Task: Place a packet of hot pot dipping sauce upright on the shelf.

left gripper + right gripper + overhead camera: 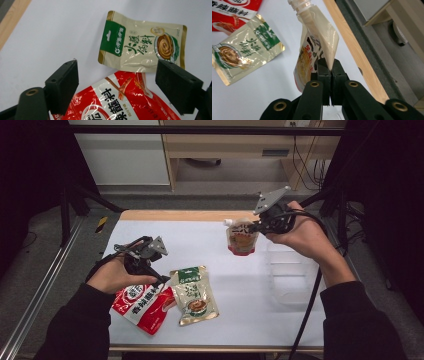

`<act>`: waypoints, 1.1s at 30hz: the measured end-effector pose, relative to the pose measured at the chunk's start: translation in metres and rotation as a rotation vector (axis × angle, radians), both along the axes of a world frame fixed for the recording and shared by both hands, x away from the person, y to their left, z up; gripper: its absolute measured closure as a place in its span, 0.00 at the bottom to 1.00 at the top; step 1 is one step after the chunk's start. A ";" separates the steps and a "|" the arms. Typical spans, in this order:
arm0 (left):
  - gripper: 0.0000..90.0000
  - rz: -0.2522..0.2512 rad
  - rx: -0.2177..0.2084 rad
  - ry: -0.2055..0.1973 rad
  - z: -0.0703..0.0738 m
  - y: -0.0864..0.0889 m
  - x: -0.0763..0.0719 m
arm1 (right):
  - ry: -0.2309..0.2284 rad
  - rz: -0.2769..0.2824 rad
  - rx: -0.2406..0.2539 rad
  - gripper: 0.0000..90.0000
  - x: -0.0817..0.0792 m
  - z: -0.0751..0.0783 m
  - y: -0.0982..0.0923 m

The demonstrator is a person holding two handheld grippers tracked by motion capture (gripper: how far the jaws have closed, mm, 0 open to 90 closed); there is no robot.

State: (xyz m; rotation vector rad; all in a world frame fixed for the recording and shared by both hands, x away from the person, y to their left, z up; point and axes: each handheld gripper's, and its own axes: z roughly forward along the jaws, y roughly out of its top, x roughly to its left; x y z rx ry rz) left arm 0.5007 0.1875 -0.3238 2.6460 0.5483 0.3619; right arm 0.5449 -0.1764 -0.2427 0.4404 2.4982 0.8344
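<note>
My left gripper (158, 275) (117, 72) hangs open just over the top edge of a red sauce pouch (142, 305) (117, 100) that lies flat on the white table; its pads touch nothing. A beige and green sauce pouch (194, 295) (140, 45) (242, 55) lies beside the red one, its corner overlapping it. My right gripper (256, 226) (329, 66) is shut on the side seam of a spouted sauce pouch (242, 240) (317, 40), which hangs in the air over the table's far right part.
A clear plastic box (292, 275) stands on the table's right side, below my right hand. The white tabletop (200, 240) has a wooden strip (185, 215) along its far edge. Dark frame posts stand at both sides.
</note>
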 end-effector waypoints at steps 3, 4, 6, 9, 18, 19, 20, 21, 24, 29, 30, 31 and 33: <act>0.17 0.015 0.017 0.016 -0.011 0.004 -0.001 | -0.007 -0.017 -0.001 0.99 0.003 0.003 -0.013; 0.17 0.018 0.021 0.020 -0.014 0.006 0.000 | -0.015 -0.025 0.002 0.99 0.005 0.004 -0.019; 0.17 0.036 0.027 0.025 -0.022 0.009 0.000 | -0.021 -0.035 0.002 0.99 0.007 0.005 -0.028; 0.17 0.062 0.022 0.037 -0.037 0.016 0.001 | -0.025 -0.057 0.014 0.99 0.010 0.003 -0.040; 0.16 0.131 -0.042 0.028 -0.051 0.039 -0.006 | -0.040 -0.121 0.042 0.99 0.017 -0.002 -0.075; 0.16 0.138 -0.040 0.024 -0.051 0.041 -0.006 | -0.038 -0.129 0.040 0.99 0.018 -0.003 -0.079; 0.16 0.145 -0.035 0.019 -0.052 0.043 -0.007 | -0.035 -0.136 0.039 0.99 0.019 -0.005 -0.082; 0.16 0.152 -0.044 0.014 -0.052 0.045 -0.008 | -0.036 -0.143 0.037 0.99 0.020 -0.007 -0.086; 0.16 0.161 -0.060 0.013 -0.054 0.051 -0.010 | -0.035 -0.163 0.036 0.99 0.024 -0.014 -0.098; 0.16 0.199 -0.064 0.010 -0.055 0.063 -0.010 | -0.034 -0.198 0.046 0.99 0.032 -0.026 -0.116; 0.16 0.209 -0.066 0.009 -0.055 0.067 -0.010 | -0.034 -0.201 0.050 0.99 0.034 -0.028 -0.119; 0.16 0.217 -0.070 0.010 -0.056 0.069 -0.010 | -0.033 -0.210 0.050 0.99 0.036 -0.032 -0.123; 0.16 0.233 -0.076 0.010 -0.056 0.074 -0.009 | -0.033 -0.221 0.050 0.99 0.039 -0.035 -0.127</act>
